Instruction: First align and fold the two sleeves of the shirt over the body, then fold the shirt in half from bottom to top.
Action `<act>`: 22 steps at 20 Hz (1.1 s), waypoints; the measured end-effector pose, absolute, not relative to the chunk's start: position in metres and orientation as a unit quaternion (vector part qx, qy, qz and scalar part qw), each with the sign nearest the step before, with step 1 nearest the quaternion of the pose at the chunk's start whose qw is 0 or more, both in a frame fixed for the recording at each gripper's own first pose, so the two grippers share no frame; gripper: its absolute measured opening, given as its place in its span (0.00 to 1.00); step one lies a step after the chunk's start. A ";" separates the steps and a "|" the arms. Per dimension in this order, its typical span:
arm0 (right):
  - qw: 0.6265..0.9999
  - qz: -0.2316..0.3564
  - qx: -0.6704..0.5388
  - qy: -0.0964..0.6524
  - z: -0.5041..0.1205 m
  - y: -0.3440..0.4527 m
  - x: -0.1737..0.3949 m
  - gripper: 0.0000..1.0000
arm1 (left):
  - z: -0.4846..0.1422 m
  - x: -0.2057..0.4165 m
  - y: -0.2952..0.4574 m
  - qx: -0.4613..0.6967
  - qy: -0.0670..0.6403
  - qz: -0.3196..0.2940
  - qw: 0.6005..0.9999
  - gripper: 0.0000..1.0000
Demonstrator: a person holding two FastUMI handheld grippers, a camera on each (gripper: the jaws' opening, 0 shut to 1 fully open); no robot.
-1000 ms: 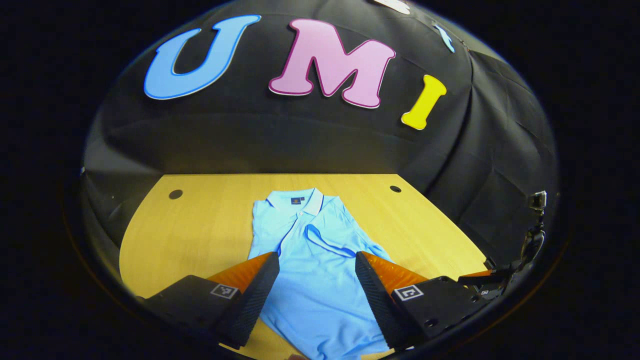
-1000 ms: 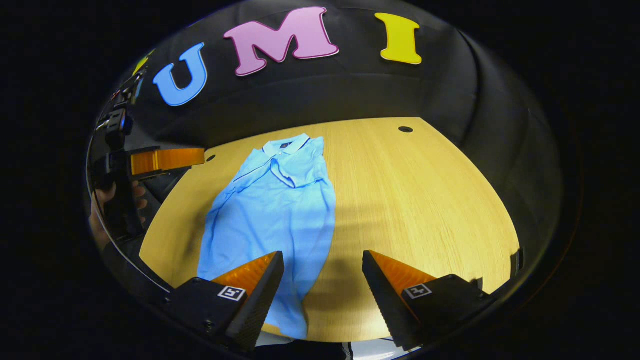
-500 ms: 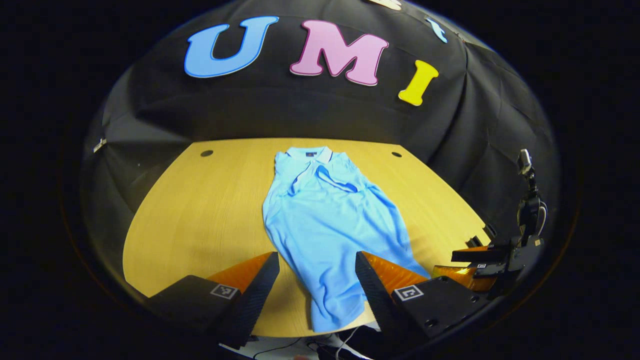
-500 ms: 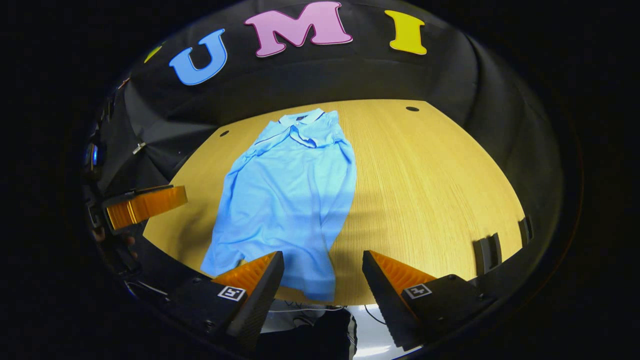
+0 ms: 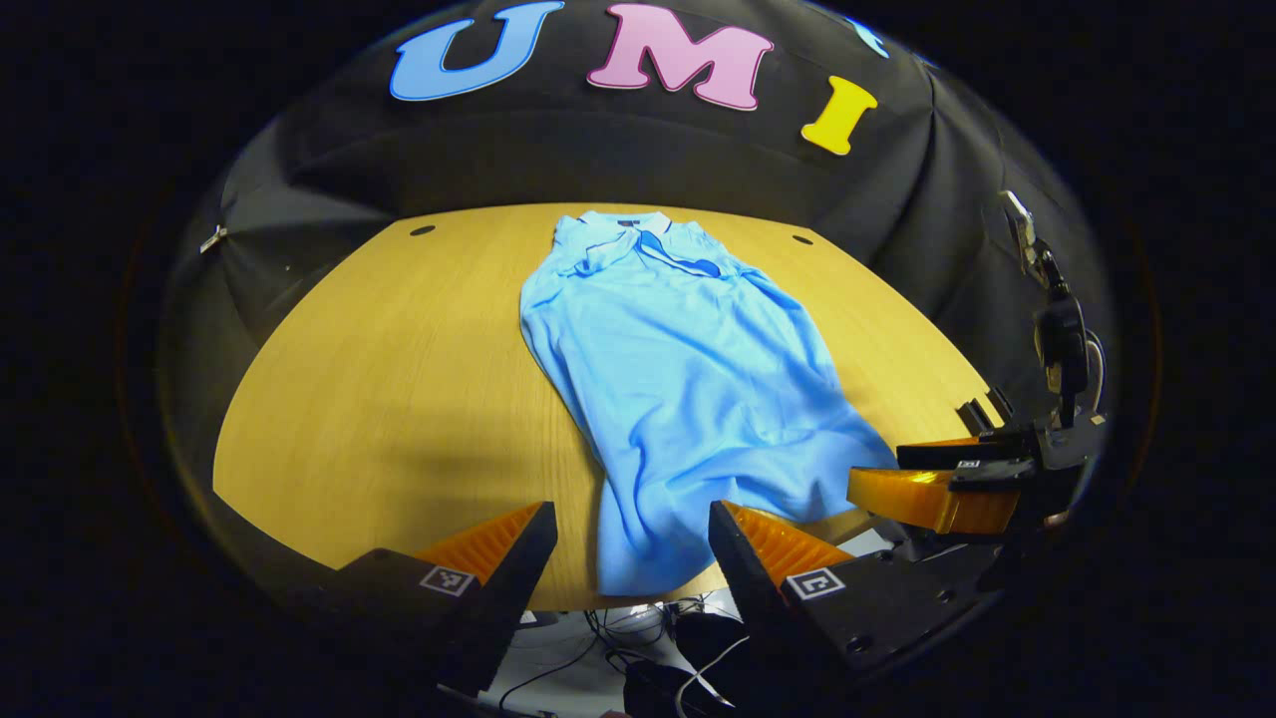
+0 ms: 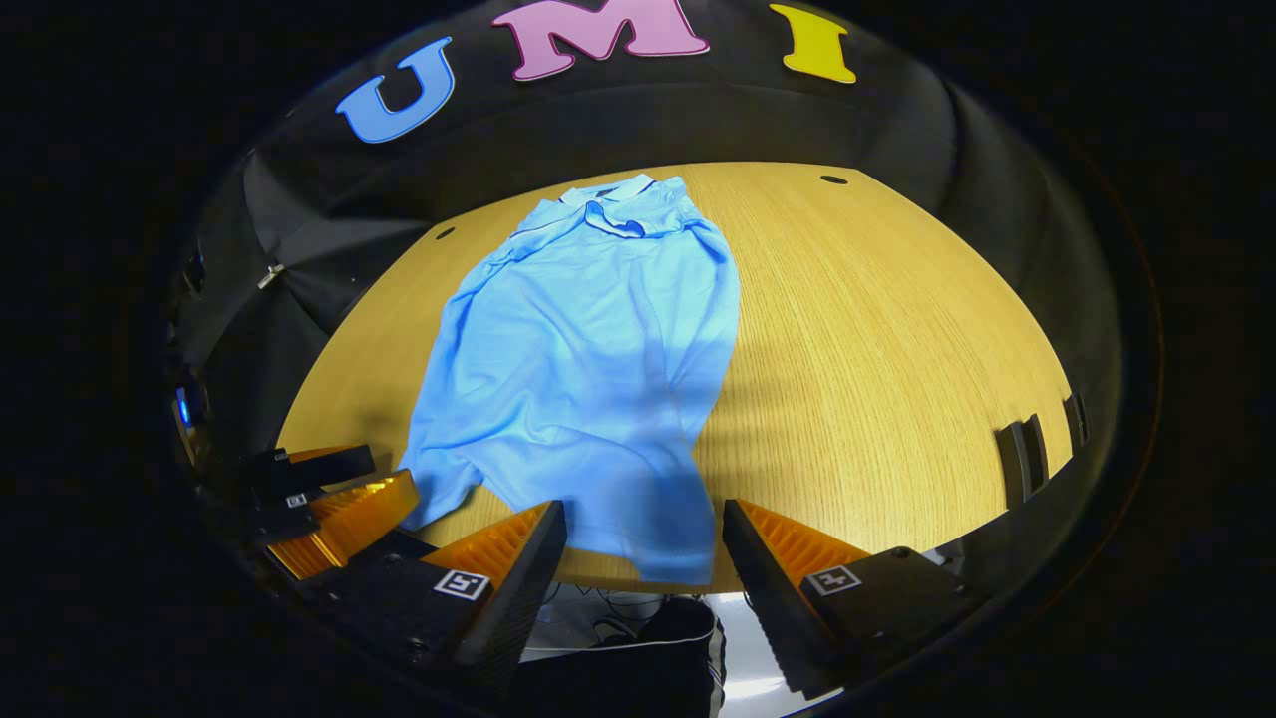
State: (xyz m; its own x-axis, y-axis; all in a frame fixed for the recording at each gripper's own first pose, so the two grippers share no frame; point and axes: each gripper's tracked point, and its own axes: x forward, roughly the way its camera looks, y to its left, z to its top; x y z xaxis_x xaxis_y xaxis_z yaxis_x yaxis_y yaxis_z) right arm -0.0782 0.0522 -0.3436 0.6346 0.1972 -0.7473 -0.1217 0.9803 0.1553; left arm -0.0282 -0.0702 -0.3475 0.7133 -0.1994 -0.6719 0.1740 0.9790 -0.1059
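Observation:
A light blue polo shirt (image 5: 688,369) lies flat on the wooden table (image 5: 399,379), collar at the far end and hem at the near edge. Both sleeves lie folded onto its chest. My left gripper (image 5: 628,519) hangs open and empty over the hem's left corner, apart from the cloth. In the right gripper view the same shirt (image 6: 588,349) stretches away from my right gripper (image 6: 643,514), which is open and empty above the hem's right corner. Each view also catches the other gripper off to the side: the right gripper (image 5: 937,489) and the left gripper (image 6: 339,499).
Two small round holes (image 5: 422,229) (image 5: 802,239) mark the table's far corners. Black clips (image 6: 1022,449) sit on the table's right edge. Cables (image 5: 638,628) hang below the near edge. Bare wood (image 6: 877,349) lies on both sides of the shirt.
Both grippers have drawn back toward the near table edge and risen, so the whole shirt and its hem have come into view. The shirt itself has not moved.

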 end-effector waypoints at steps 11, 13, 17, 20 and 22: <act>0.907 0.059 -0.012 0.417 -0.355 0.035 -0.078 0.76 | -0.371 -0.025 -0.078 0.038 0.373 -0.084 0.923 0.85; 0.902 0.066 -0.016 0.426 -0.356 0.037 -0.080 0.57 | -0.372 -0.025 -0.079 0.033 0.370 -0.076 0.925 0.65; 0.899 0.073 -0.030 0.430 -0.357 0.039 -0.077 0.17 | -0.372 -0.025 -0.082 0.032 0.368 -0.070 0.927 0.25; 0.894 0.094 -0.022 0.437 -0.357 0.048 -0.079 0.08 | -0.370 -0.025 -0.082 0.024 0.373 -0.069 0.925 0.12; 0.891 0.101 -0.011 0.443 -0.358 0.048 -0.080 0.06 | -0.369 -0.023 -0.082 0.012 0.375 -0.066 0.925 0.07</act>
State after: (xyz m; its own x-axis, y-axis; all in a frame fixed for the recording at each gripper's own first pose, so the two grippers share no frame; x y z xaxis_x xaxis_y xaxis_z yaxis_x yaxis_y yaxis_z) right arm -0.0802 0.0476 -0.3575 0.5880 0.1698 -0.7908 -0.1889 0.9795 0.0699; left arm -0.0232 -0.0822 -0.3694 0.7097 -0.1121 -0.6955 0.1303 0.9911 -0.0268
